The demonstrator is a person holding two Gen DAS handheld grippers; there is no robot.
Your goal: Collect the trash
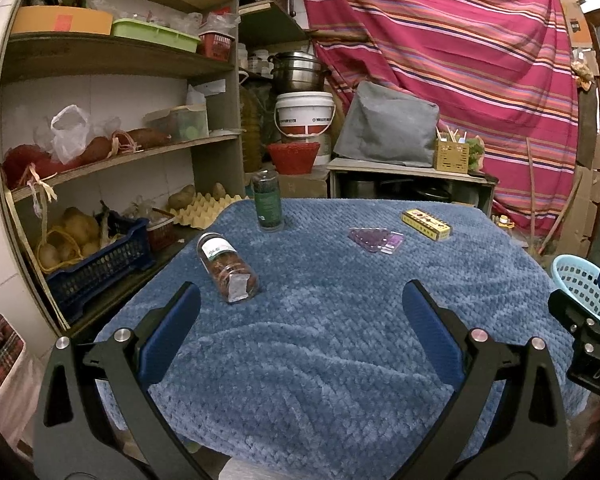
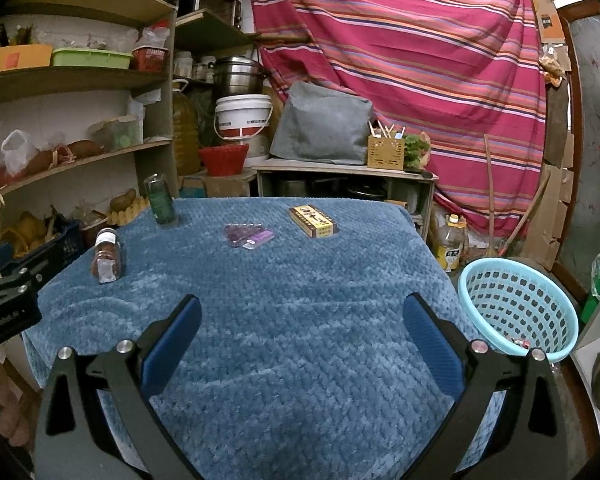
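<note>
A: Where's the trash? 
B: On the blue table [image 1: 340, 360]. The tipped jar [image 1: 227, 266] lies near the left edge, just ahead of our left gripper [image 1: 300, 312], long way pointing front to back. The left one's nearer.
A: Tongs? 
B: Both wide, holding nothing, right gripper [image 2: 300, 320] too.
A: How many things? 
B: 2 jars w/ the standing jar [image 1: 267, 202], 1 purple pack [image 1: 376, 240], 1 yellow box [image 1: 426, 219]. Basket [image 2: 518, 308] sits off the right edge.
</note>
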